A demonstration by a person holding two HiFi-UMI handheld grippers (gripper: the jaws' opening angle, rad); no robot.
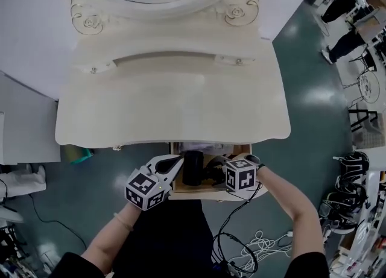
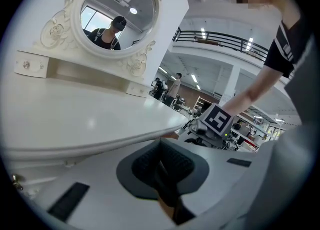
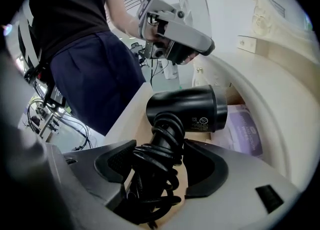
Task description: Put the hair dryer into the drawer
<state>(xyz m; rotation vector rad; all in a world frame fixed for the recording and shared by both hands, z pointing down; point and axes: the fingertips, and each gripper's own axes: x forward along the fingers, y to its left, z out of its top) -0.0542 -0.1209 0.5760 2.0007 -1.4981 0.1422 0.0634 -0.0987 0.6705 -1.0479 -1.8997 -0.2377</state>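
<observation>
Hair dryer (image 3: 190, 109) is what I have in my right hand-held gripper (image 3: 165, 166). The jaws stand wide and pinch its handle, which is wrapped in coils of black cord (image 3: 157, 174). The black barrel lies crosswise just beyond the jaw tips, inside the open drawer (image 3: 125, 119). I cannot tell whether the barrel touches the drawer bottom. Past the barrel, on the far side from the jaws, a pale purple packet (image 3: 242, 129) lies in the drawer.

From the head view, the dryer (image 1: 193, 167) shows between my two tools. The right hand-held gripper (image 1: 224, 167) comes at it from the right, and the left hand-held gripper (image 1: 177, 162) sits just beside it on the left, over the drawer's left edge. The drawer front (image 1: 199, 195) lies nearest me, pulled out from under the cream desk (image 1: 169, 108).

The left hand-held gripper (image 2: 162, 174) has its jaws pressed together with nothing between them. Ahead of it runs the desk edge, and above that the round mirror (image 2: 120, 12).
</observation>
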